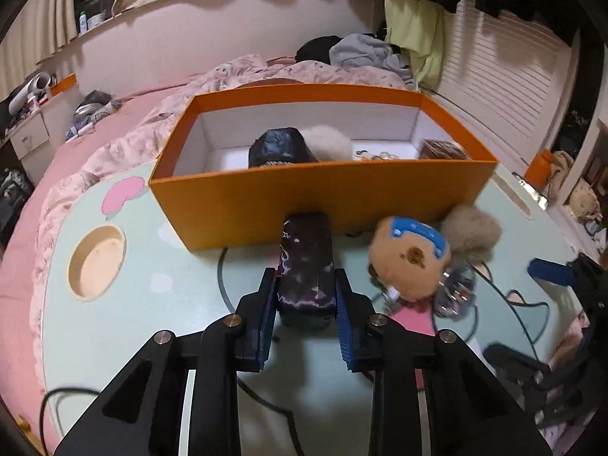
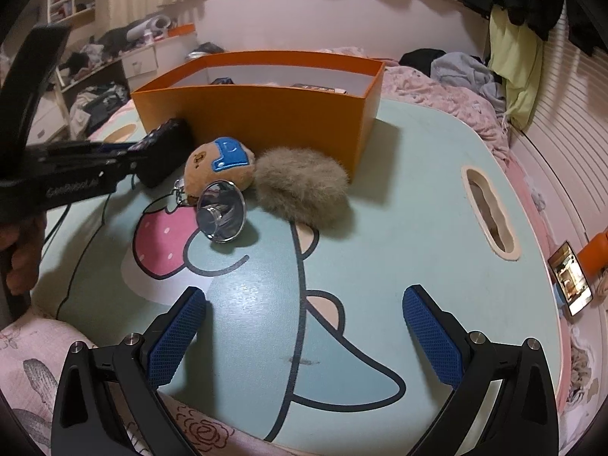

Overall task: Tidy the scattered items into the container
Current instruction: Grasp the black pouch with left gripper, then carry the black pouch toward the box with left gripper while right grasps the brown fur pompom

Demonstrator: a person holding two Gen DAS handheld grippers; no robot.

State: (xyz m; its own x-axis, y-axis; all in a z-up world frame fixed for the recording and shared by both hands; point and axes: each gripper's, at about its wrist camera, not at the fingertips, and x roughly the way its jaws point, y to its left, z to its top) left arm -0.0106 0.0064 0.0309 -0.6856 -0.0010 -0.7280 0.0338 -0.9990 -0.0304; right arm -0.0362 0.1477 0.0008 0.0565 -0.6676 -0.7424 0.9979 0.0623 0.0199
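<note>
A pale green cartoon-printed desk [image 2: 380, 228] sits on a pink bed [image 1: 22, 228] and carries an orange box [image 1: 323, 197] already holding a few items. Against the box's near wall lie a dark pouch [image 1: 307, 266], a bear plush keychain [image 2: 220, 165], a grey fur pom [image 2: 302, 188] and a shiny metal funnel [image 2: 222, 214], crowded together. The left claw [image 1: 306, 285] is clamped on the dark pouch; the right claw [image 2: 304, 323] hangs wide apart over bare desk.

An open orange box [image 1: 323, 197] with white inner walls stands toward the far edge of the table, holding a dark pouch [image 1: 281, 148], a pale fluffy ball and small items. Against its near wall lies a dark rectangular case [image 1: 307, 262], end-on to the box. Beside it sit a tan plush keychain [image 1: 408, 256], a beige fur pom-pom [image 2: 302, 188] and a shiny metal funnel [image 2: 222, 214].
</note>
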